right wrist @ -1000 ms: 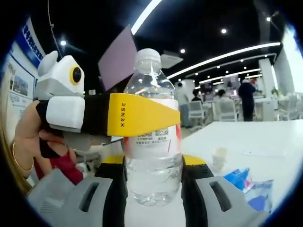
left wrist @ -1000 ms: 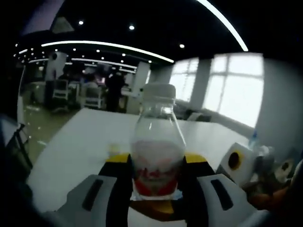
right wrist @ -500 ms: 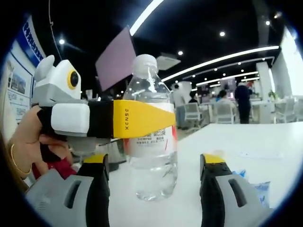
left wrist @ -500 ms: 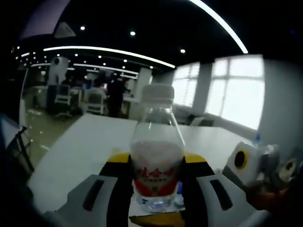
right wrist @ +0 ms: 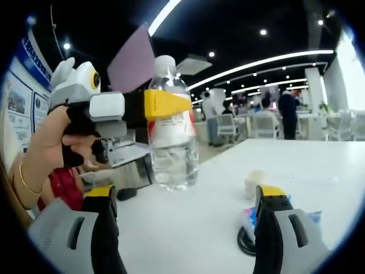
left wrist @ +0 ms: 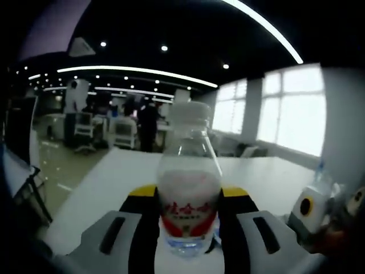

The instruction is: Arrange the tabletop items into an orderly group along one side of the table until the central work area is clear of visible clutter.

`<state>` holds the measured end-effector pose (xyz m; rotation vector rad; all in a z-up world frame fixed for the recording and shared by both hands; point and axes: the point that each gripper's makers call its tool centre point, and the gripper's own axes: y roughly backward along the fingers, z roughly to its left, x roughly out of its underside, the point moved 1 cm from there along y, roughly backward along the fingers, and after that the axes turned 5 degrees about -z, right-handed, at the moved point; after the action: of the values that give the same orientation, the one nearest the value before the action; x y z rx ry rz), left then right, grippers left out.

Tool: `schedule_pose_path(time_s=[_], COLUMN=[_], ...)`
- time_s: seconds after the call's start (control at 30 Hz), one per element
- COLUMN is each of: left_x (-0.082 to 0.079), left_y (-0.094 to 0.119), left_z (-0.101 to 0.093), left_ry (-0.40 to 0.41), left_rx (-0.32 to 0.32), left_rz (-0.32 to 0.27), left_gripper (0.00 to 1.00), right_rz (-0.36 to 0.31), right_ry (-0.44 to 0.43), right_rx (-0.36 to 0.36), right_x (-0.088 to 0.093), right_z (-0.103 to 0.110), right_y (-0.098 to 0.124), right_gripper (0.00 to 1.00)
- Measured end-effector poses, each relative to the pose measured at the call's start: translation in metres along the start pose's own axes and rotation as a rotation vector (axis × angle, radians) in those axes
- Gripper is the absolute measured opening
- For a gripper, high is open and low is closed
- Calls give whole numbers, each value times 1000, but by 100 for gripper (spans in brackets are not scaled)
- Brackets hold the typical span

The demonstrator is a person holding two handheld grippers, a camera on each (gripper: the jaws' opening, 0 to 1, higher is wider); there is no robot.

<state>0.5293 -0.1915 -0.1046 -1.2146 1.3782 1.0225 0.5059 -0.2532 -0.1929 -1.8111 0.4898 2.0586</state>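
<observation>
This is a large open-plan office or work hall. A dark ceiling carries long white light strips (left wrist: 137, 71) and small round spotlights (right wrist: 263, 32). Far off, people (right wrist: 288, 111) stand among white desks and white chairs (right wrist: 263, 124). Tall bright windows (left wrist: 293, 108) line the right wall in the left gripper view. A blue-and-white poster board (right wrist: 25, 94) stands at the left in the right gripper view. Nearest is a broad white bench (right wrist: 319, 165).
</observation>
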Motion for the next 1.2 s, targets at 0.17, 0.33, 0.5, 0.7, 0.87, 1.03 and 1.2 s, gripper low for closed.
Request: schedule_pose_path(time_s=[0.17, 0.33, 0.5, 0.7, 0.87, 1.03, 1.2], left_x=[-4, -6, -4, 5, 17, 32, 51], left_y=[-11, -22, -40, -65, -85, -103, -124], left_z=[14, 25, 39, 54, 69, 87, 110], left_ry=[-10, -37, -49, -65, -53, -47, -47], left_rx=[-16, -17, -25, -33, -46, -61, -77], left_rz=[-2, 9, 20, 33, 33, 46, 62], left_gripper=[36, 36, 36, 36, 36, 36, 36], right_rz=[16, 29, 50, 83, 98, 118, 152], right_ry=[7, -16, -20, -70, -122, -131, -147], right_rx=[20, 46, 71, 103, 126, 146, 169], right_x=[3, 7, 14, 26, 34, 41, 53], right_z=[-7, -18, -28, -43, -52, -61, -68], right_y=[2, 4, 6, 10, 13, 16, 19], right_gripper=[100, 100, 100, 100, 100, 100, 100])
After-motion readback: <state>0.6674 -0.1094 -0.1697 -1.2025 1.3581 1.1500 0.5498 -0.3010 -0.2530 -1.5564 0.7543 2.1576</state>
